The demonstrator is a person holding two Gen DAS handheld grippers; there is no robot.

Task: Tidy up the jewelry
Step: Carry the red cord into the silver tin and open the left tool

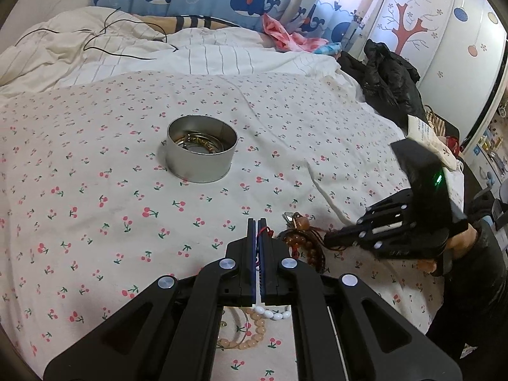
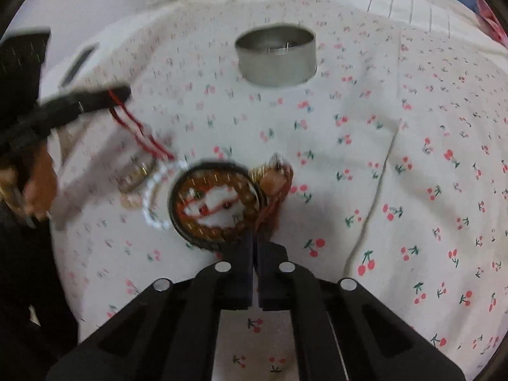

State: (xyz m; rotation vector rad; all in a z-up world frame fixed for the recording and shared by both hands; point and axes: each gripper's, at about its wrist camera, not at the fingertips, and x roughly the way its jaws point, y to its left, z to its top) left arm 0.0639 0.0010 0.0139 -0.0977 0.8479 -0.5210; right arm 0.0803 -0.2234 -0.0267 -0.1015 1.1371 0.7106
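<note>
Left gripper (image 1: 257, 222): tilting downward over the cherry-print sheet (image 1: 95, 165), jaws clenched on a red cord (image 1: 262, 238). In the right wrist view the cord is trailing from its tip down to a white bead bracelet (image 2: 151, 200) lying on the sheet. A bare hand (image 2: 38, 177) is gripping its handle at the left edge of that view.

Right gripper (image 2: 255, 238): pointing steeply down, jaws pressed together. Its tips are sitting at the near rim of the brown bead bracelet (image 2: 219, 231); whether they are pinching it cannot be told through the blur. A hand (image 1: 457, 241) is holding it from the right of the left wrist view.

Jewelry pile: lying just ahead of both grippers, between them. A black ring (image 2: 177, 219) is encircling the brown beads; an amber pendant (image 2: 273, 179) is lying beside it.

Metal tin (image 1: 201, 152): standing upright well beyond both gripper tips, open, with bangles (image 1: 200, 141) lying inside.
</note>
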